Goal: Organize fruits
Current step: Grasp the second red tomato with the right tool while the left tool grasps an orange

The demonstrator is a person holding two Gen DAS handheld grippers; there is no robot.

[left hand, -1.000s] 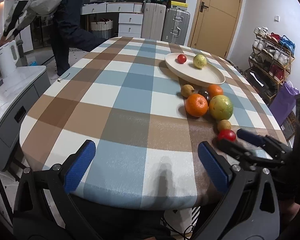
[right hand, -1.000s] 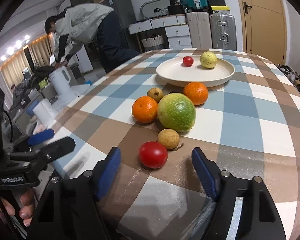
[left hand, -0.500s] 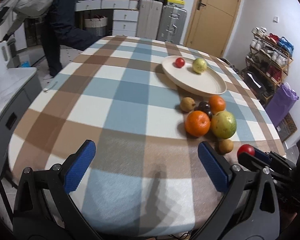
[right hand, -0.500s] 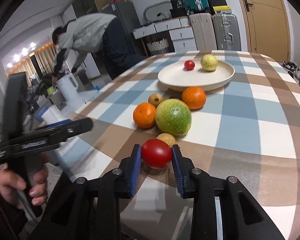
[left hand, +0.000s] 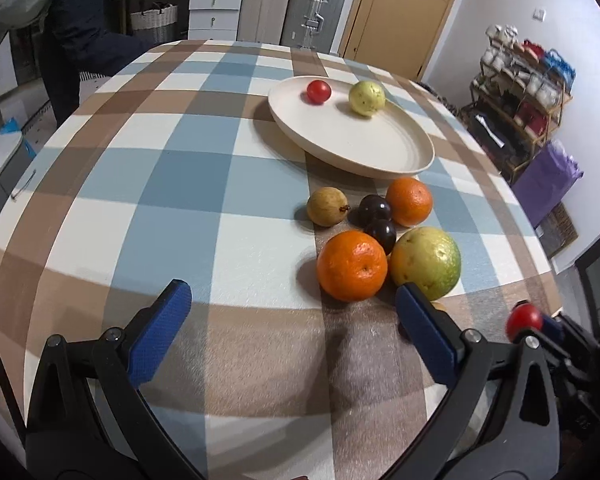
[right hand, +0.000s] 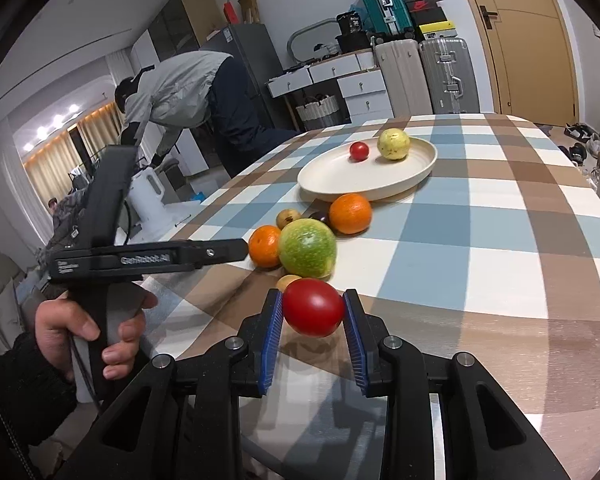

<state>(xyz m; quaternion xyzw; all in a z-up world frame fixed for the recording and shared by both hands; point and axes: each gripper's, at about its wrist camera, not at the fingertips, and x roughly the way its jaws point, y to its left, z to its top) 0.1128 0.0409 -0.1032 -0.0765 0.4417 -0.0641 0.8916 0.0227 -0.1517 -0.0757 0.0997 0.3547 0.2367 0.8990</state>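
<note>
1. The right gripper (right hand: 313,314), black-framed with blue pads, is clamped on a glossy red tomato (right hand: 313,307), lifted clear of the table; the left gripper (left hand: 290,326), held in a hand (right hand: 80,330), has its jaws wide apart with nothing between them.
2. The round table with a blue, brown and white checked cloth (right hand: 480,248) lies under both grippers.
3. Far ahead of the right gripper sits the oval cream plate (right hand: 332,184), holding 1 small red tomato (right hand: 359,150) and 1 yellow guava (right hand: 393,143).
4. Just beyond the held tomato sits a large green guava (right hand: 307,247).
5. Beside it rest 2 oranges (right hand: 350,213).
</note>
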